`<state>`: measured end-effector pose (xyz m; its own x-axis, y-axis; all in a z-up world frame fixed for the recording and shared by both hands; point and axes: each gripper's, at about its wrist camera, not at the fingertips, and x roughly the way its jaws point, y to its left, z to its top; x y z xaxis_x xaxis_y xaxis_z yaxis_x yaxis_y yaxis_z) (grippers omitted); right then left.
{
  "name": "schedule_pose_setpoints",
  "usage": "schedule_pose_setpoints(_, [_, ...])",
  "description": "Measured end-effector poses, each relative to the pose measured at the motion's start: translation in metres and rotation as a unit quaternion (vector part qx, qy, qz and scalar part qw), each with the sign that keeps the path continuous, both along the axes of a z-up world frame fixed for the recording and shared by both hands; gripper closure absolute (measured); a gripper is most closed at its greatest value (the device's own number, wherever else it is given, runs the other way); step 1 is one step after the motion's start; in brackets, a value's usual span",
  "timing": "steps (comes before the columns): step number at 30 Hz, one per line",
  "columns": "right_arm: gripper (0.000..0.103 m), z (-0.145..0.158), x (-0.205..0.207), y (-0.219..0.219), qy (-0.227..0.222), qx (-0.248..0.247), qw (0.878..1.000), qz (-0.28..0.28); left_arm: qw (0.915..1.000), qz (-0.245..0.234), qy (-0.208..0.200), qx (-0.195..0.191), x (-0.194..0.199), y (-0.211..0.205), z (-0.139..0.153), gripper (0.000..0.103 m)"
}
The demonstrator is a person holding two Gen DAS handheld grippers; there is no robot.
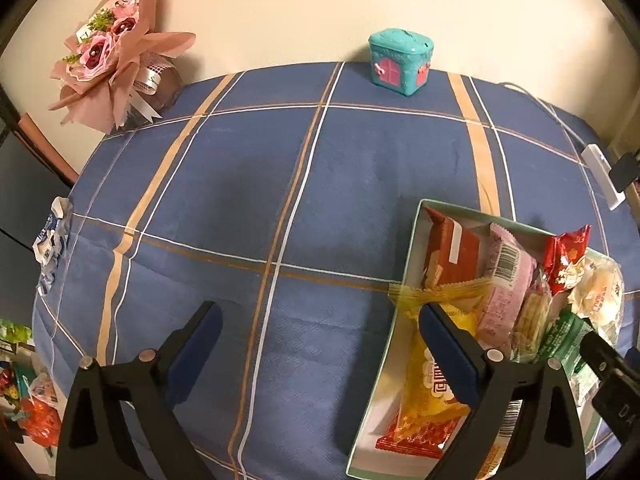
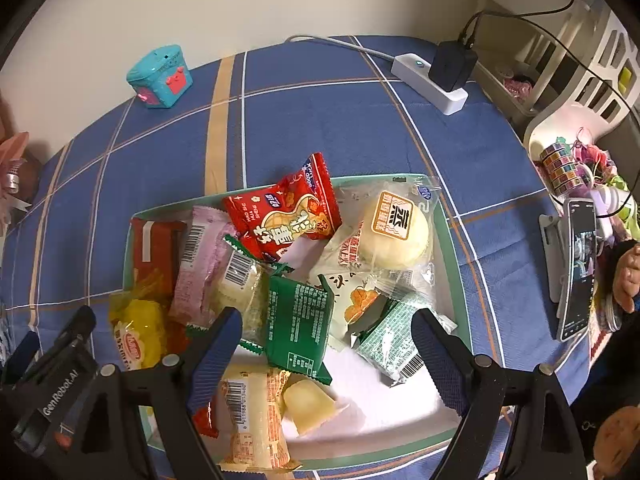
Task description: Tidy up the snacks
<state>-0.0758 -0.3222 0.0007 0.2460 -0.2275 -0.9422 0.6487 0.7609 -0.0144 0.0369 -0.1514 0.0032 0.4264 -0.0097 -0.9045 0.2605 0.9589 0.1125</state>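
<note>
Left wrist view: my left gripper (image 1: 320,336) is wide apart over the blue cloth (image 1: 248,184), and the snack box (image 1: 418,240) sits just right. My right gripper (image 2: 326,334) hangs apart above its green packet (image 2: 298,320) and red peanut bag (image 2: 288,216).
</note>
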Motion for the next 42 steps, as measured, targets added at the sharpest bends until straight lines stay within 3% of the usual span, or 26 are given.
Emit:
schedule_pose_setpoints(3, [0.014, 0.000, -0.001, 0.002, 0.000, -0.003, 1.000, 0.002, 0.9999, -0.003, -0.009, 0.005, -0.003, 0.001, 0.005, 0.004])
schedule_pose_setpoints(6, [0.000, 0.000, -0.003, 0.004, -0.003, -0.001, 1.000, 0.002, 0.9993, 0.007, -0.026, 0.027, -0.007, 0.002, 0.009, 0.004])
schedule_pose_setpoints(17, [0.000, 0.008, -0.020, 0.026, -0.022, -0.013, 1.000, 0.013, 0.9986, 0.021, -0.027, 0.041, -0.024, 0.032, 0.018, 0.004])
schedule_pose_setpoints(21, [0.000, 0.011, -0.027, 0.029, -0.031, -0.016, 0.999, 0.010, 0.9972, 0.023, -0.031, 0.065, -0.031, 0.036, 0.018, 0.004])
schedule_pose_setpoints(33, [0.000, 0.026, -0.050, 0.041, -0.064, -0.028, 0.998, 0.011, 0.9988, 0.012, -0.015, 0.045, -0.050, 0.051, 0.023, 0.004])
schedule_pose_setpoints(42, [0.000, 0.033, -0.060, 0.069, -0.070, -0.053, 0.995, 0.051, 0.9992, 0.005, -0.017, 0.035, -0.062, 0.066, 0.029, 0.004])
